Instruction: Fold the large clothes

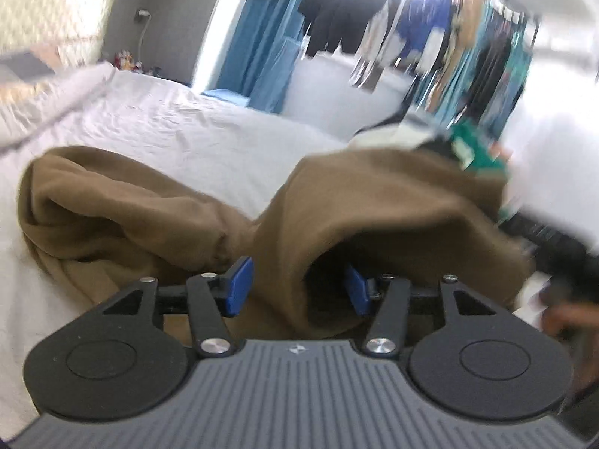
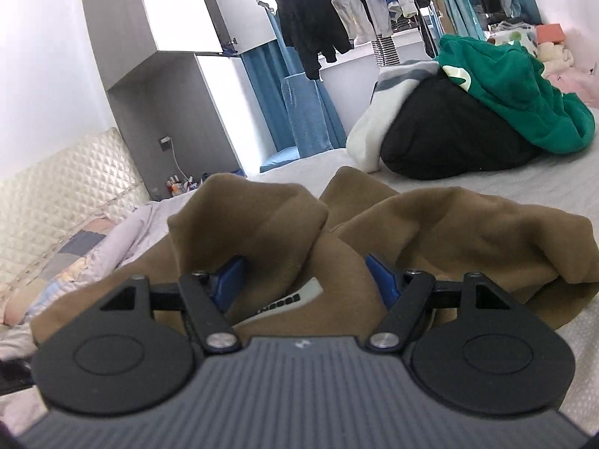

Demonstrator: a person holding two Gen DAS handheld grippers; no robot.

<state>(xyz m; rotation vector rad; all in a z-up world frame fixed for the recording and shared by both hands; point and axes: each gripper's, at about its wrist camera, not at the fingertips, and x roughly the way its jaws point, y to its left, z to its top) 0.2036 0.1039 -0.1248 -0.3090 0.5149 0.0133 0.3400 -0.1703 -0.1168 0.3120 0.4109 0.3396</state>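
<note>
Both the left gripper (image 1: pixel 297 286) and right gripper (image 2: pixel 305 280) stand parted, brown sweatshirt (image 1: pixel 393 202) bunched loosely between their blue pads, gripped by neither.

Both cams ride low on a hand-held gripper each, angled slightly down across the bed (image 1: pixel 194 127). Super close to the brown garment (image 1: pixel 123 202), which both catch, plus the hanging clothes (image 2: pixel 318 11) behind.
</note>
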